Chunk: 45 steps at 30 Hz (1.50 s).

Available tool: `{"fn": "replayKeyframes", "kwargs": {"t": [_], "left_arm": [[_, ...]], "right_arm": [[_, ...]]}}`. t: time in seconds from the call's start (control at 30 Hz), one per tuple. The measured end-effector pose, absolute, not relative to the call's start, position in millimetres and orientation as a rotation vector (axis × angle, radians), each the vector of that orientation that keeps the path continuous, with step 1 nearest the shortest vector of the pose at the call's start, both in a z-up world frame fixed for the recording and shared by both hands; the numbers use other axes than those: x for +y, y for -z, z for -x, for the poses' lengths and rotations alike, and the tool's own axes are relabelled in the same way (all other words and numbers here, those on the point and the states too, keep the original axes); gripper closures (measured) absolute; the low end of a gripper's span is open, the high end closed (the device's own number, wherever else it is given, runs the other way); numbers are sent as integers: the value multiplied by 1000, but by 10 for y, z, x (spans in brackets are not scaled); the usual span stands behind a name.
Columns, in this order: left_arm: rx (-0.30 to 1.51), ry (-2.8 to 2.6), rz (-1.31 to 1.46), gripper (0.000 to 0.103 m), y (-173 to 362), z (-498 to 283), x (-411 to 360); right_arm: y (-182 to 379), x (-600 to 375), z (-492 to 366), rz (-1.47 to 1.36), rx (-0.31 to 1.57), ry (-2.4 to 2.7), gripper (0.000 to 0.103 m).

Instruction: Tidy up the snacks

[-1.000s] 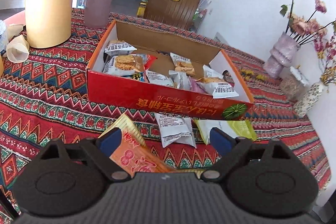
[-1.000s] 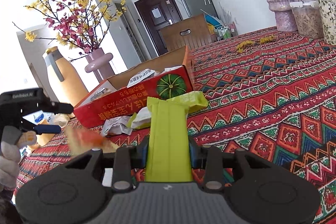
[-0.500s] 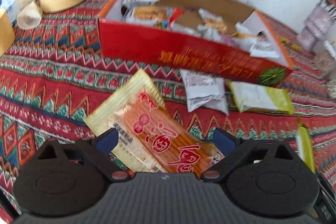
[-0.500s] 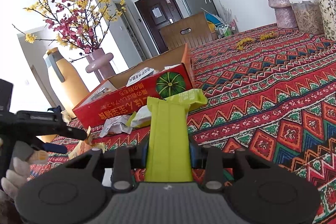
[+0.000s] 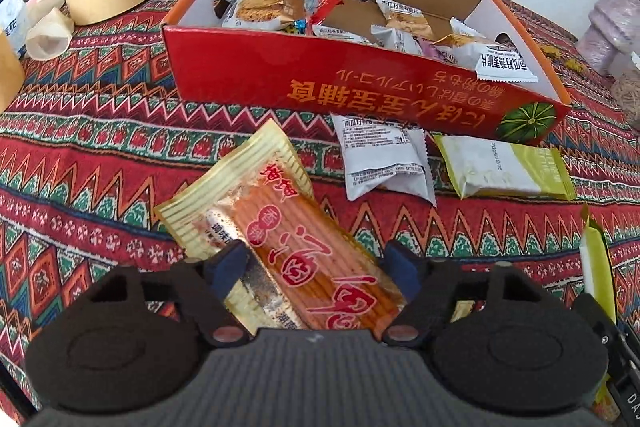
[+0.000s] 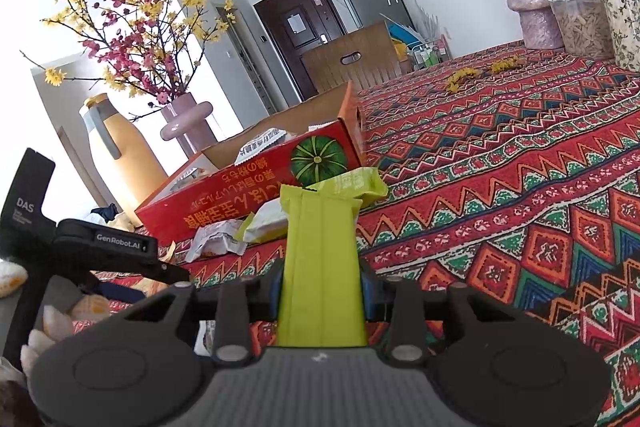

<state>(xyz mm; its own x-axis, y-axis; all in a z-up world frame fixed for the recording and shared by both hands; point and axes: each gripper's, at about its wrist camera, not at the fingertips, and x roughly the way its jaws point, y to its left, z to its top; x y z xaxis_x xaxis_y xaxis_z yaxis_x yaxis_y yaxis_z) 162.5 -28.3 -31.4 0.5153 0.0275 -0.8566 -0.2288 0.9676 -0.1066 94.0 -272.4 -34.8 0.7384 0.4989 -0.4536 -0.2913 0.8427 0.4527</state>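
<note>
left gripper [image 5: 318, 269] closing around orange snack packet [image 5: 296, 251] before red box [image 5: 360, 83].

left wrist: steeply down, close | right wrist: shallow, low | shared: red box [image 5: 360, 87] [image 6: 248, 195]

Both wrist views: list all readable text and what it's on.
"GenRobot.AI": left gripper body, right wrist view.
"DAS": black mount on that gripper.
Red box front: large print, upside down, not legible to me.
Orange snack packet, white packets: print unread or too small.
</note>
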Motion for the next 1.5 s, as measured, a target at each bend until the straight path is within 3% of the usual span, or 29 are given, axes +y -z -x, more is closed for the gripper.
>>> {"fn": "replayKeyframes", "kwargs": {"t": [0.17, 0.2, 0.43, 0.8, 1.13, 1.47, 1.5], "left_arm": [[978, -125, 202, 51, 296, -1620, -294], [963, -119, 196, 66, 282, -1614, -299], [924, -89, 163, 78, 233, -1607, -340], [863, -74, 130, 87, 91, -1538, -345], [747, -53, 123, 102, -214, -1339, -268], [774, -37, 132, 97, -191, -1321, -254], [798, -39, 131, 91, -137, -1348, -258]], "right_arm": [[364, -2736, -953, -371, 600, -441, 68], [366, -2735, -954, -371, 600, -441, 68], [371, -2731, -958, -371, 602, -436, 68], [379, -2733, -962, -371, 601, -432, 68], [269, -2677, -948, -346, 582, -438, 68], [100, -2562, -894, -314, 549, -447, 68], [99, -2555, -888, -313, 550, -447, 68]]}}
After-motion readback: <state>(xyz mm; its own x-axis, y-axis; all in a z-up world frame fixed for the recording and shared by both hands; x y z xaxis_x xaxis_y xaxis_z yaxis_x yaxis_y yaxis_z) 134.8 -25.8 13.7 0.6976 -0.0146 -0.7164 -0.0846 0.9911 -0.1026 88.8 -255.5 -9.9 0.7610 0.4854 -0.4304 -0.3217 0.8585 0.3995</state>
